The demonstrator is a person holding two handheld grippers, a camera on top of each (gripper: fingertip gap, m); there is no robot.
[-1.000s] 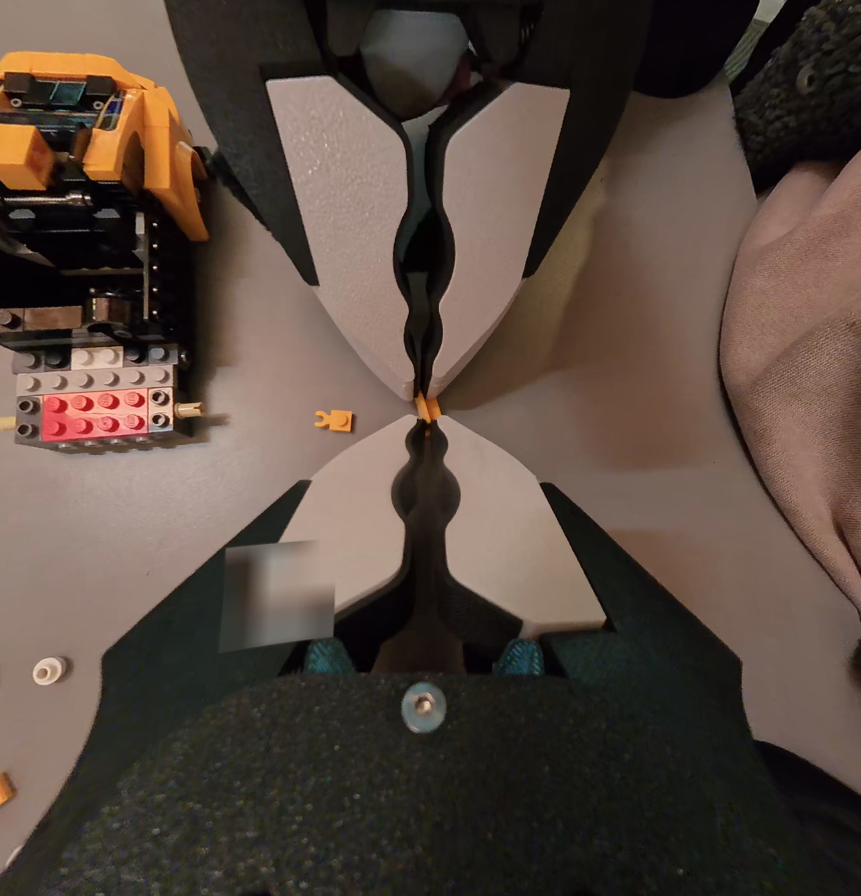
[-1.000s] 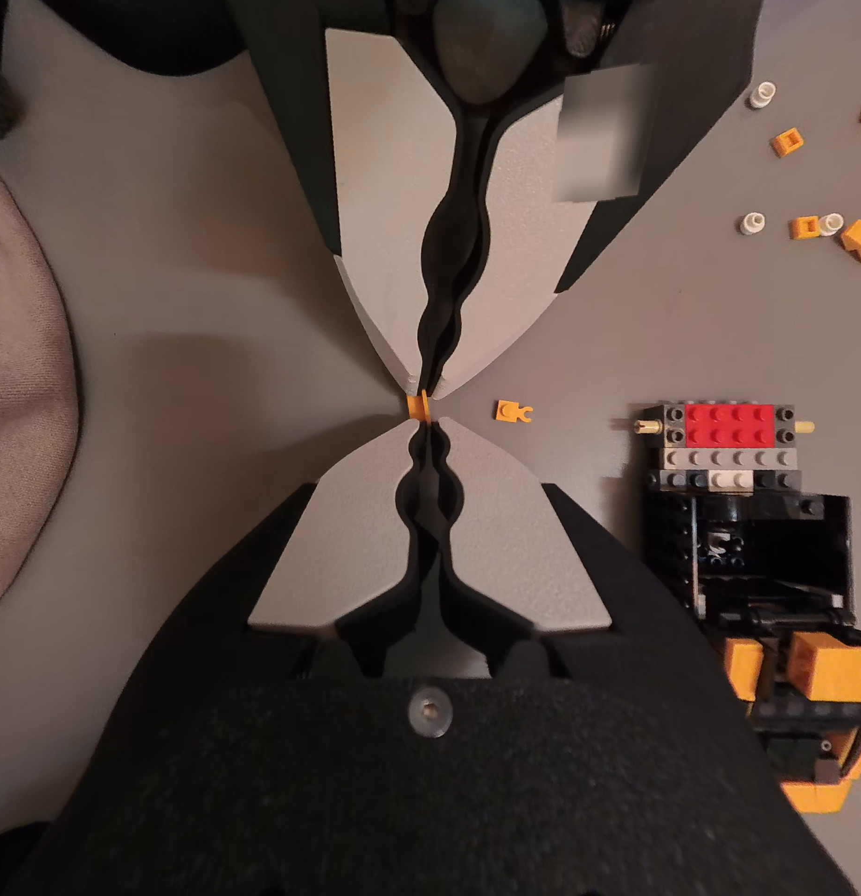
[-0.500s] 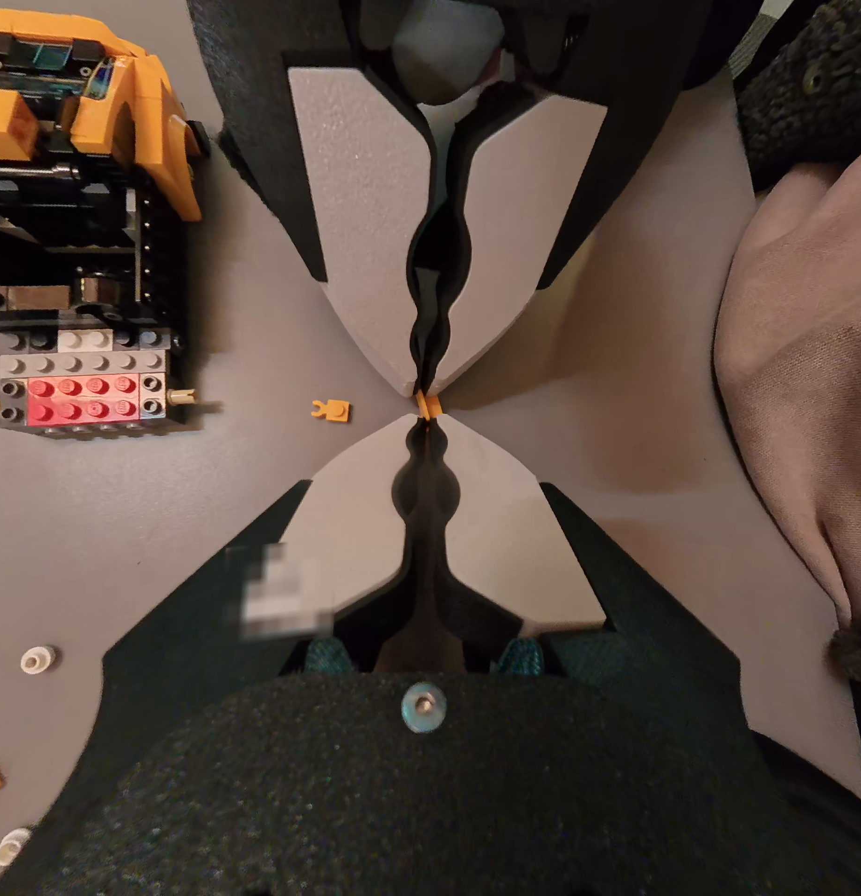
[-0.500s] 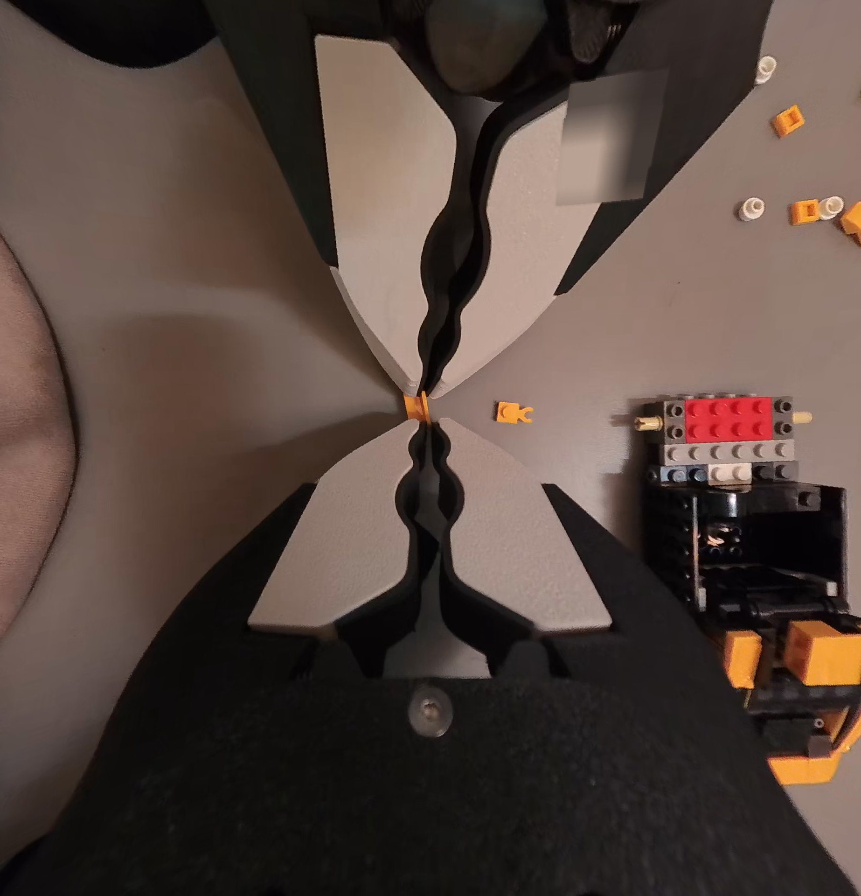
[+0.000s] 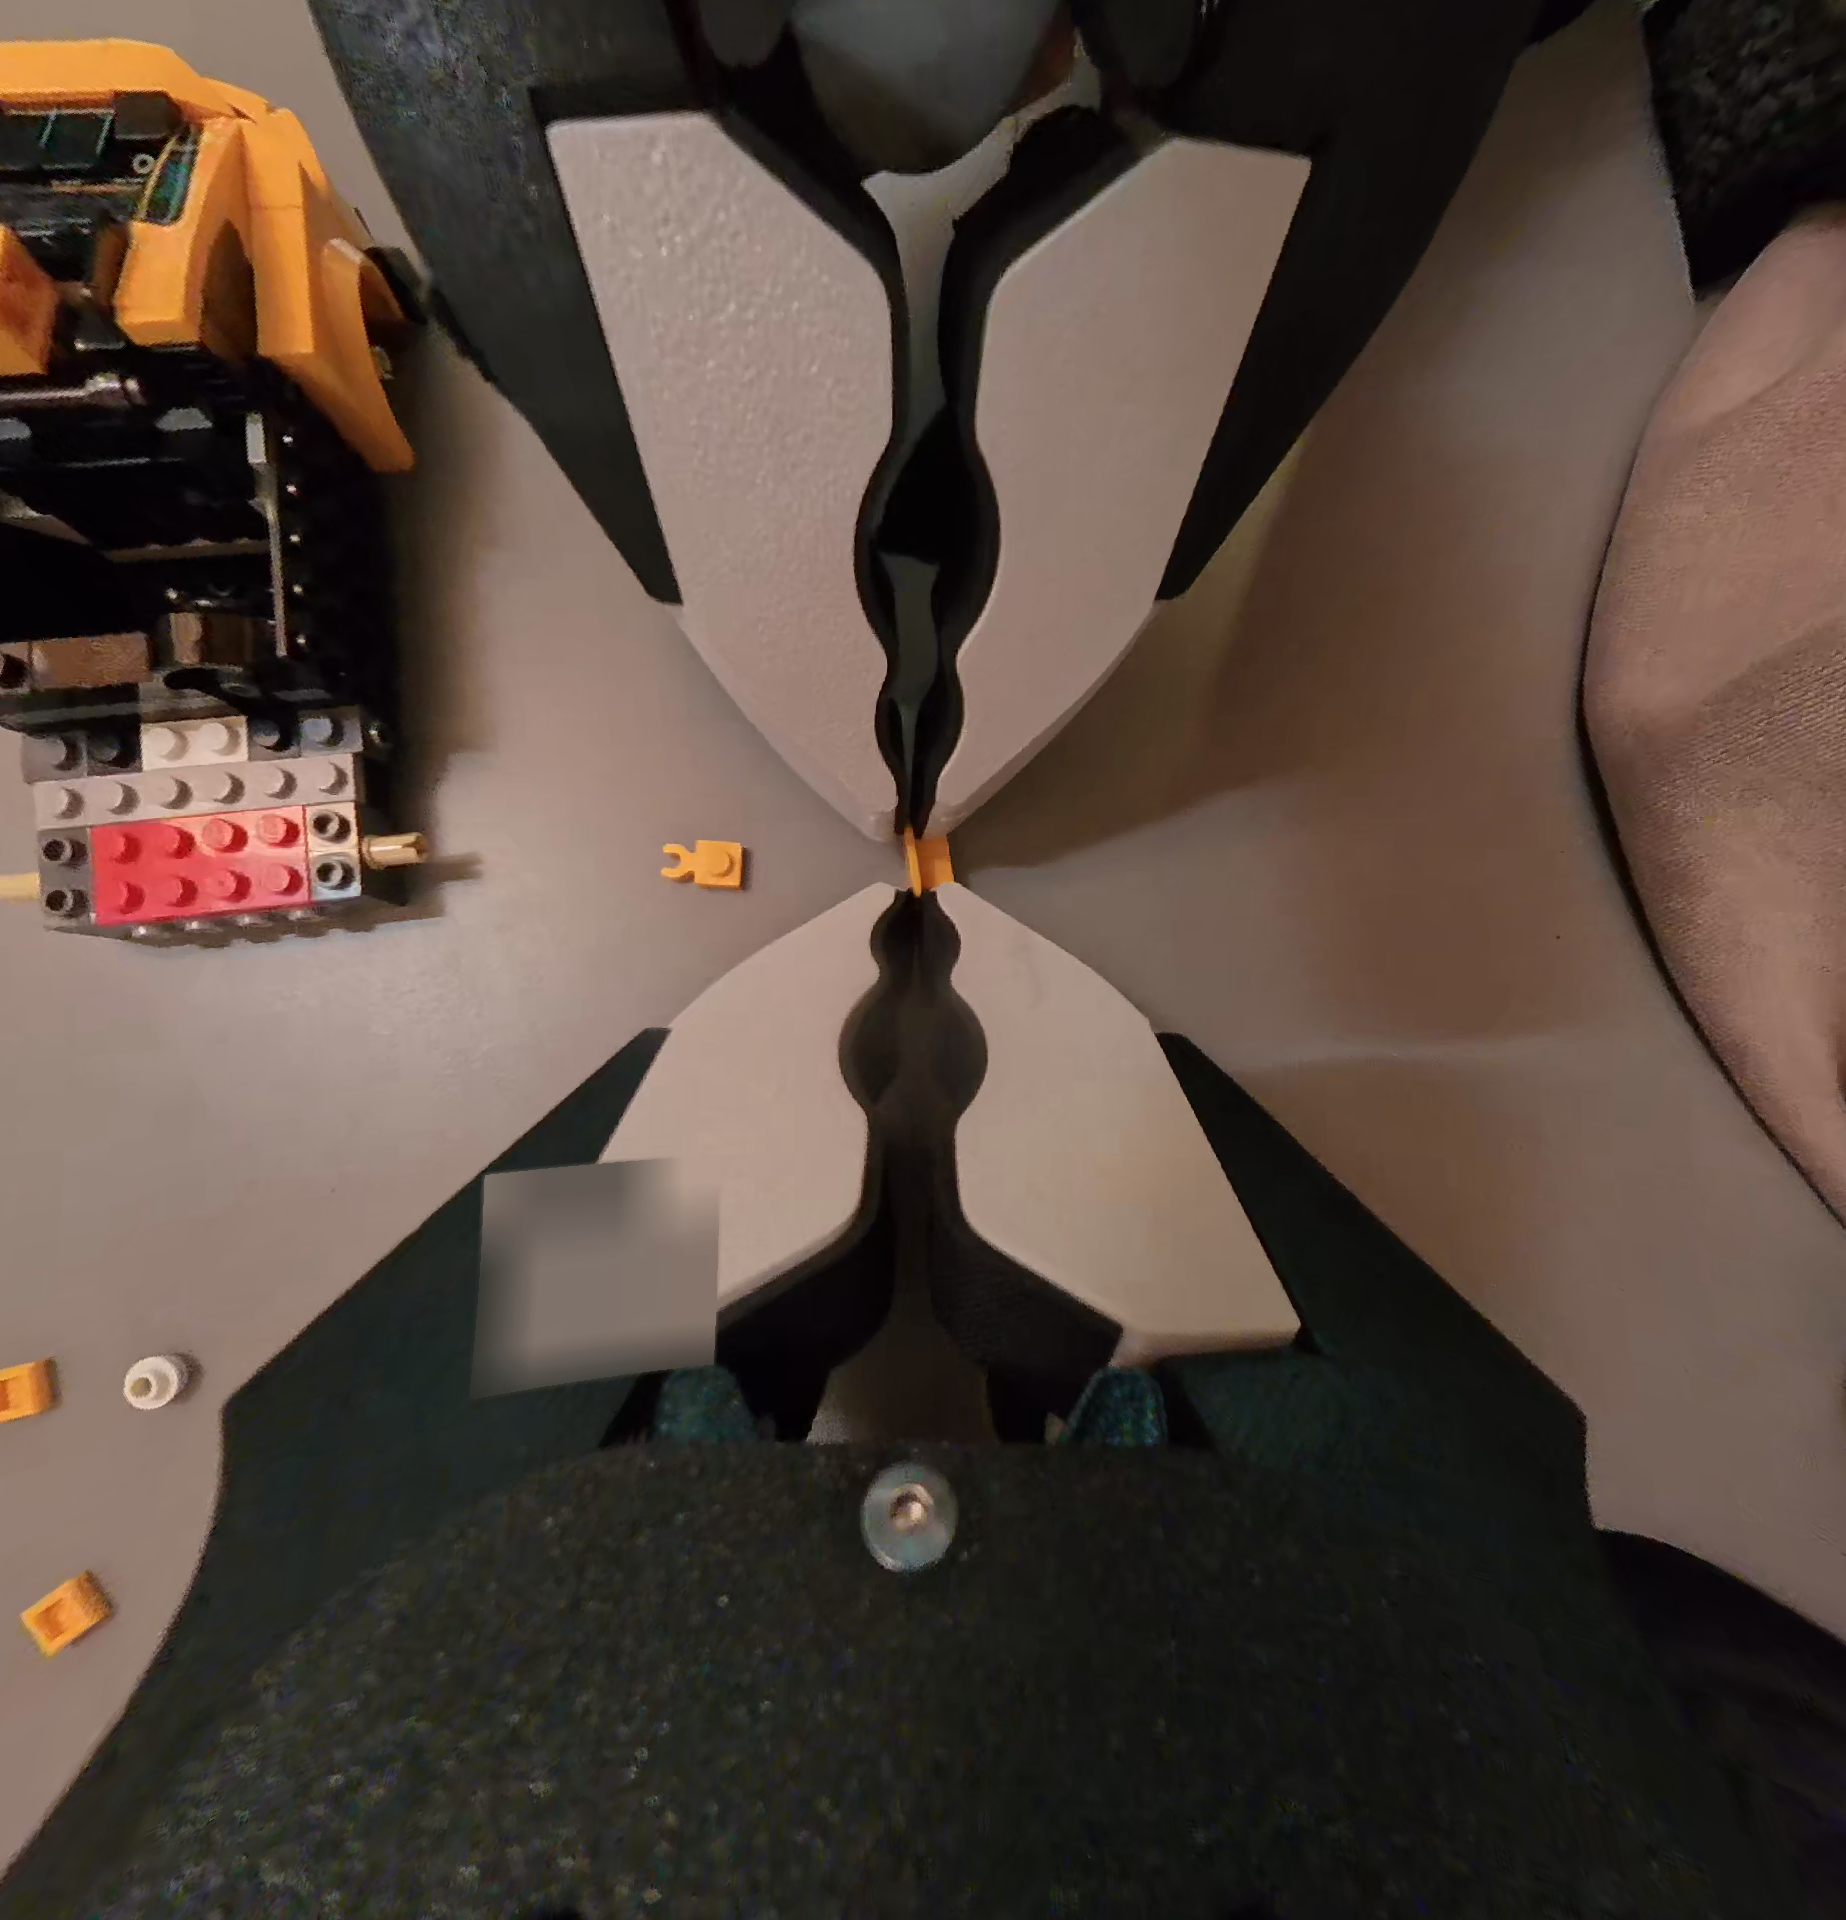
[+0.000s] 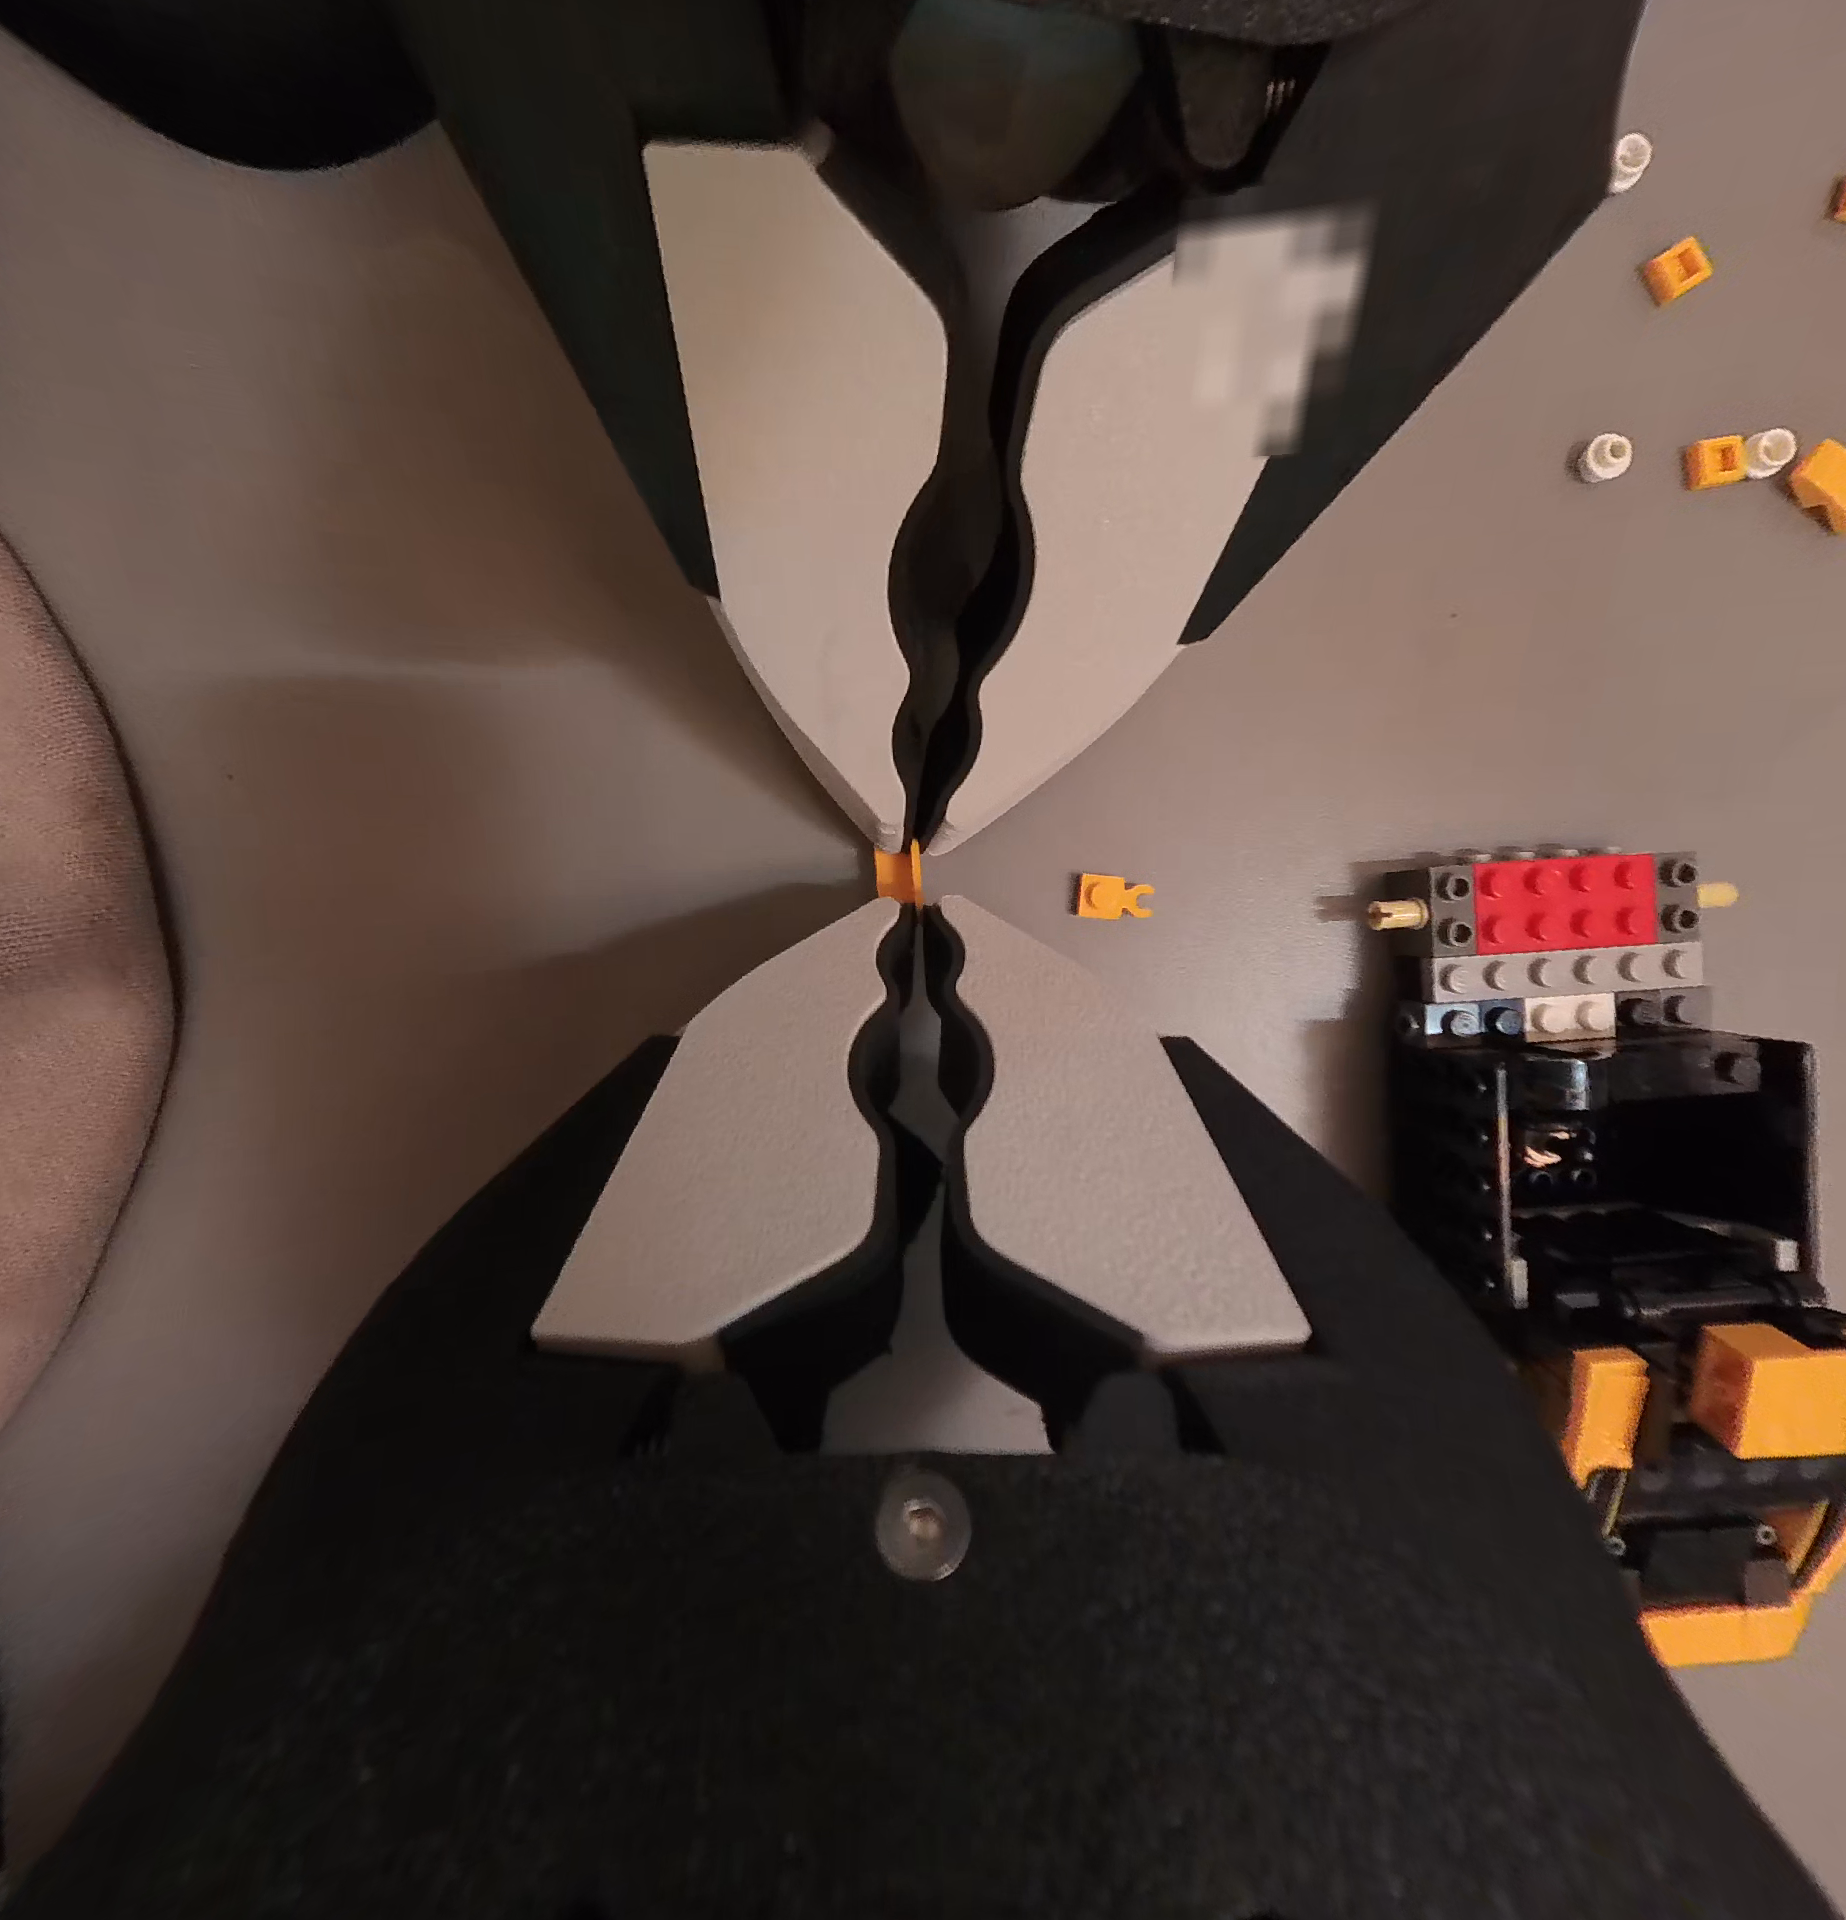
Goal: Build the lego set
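Note:
My left gripper (image 5: 914,906) and my right gripper (image 5: 914,826) meet tip to tip above the grey table. Both are shut on one small orange lego piece (image 5: 927,862) pinched between the two pairs of tips. In the right wrist view, the right gripper (image 6: 914,914) comes from below and the left gripper (image 6: 914,831) from above, with the orange piece (image 6: 896,873) between them. The partly built black and orange lego model (image 5: 171,520) with a red brick on its end lies to the left, and it also shows in the right wrist view (image 6: 1625,1195). An orange clip plate (image 5: 703,864) lies between the model and the grippers.
Loose parts lie on the table: a white round stud (image 5: 155,1382) and orange bits (image 5: 65,1610), also in the right wrist view as white studs (image 6: 1605,457) and orange pieces (image 6: 1833,499). A pinkish cloth (image 5: 1750,727) borders the side away from the model.
Both grippers stay shut tip to tip on the orange piece. The views have drifted slightly over the table. Nothing was let go or picked up.

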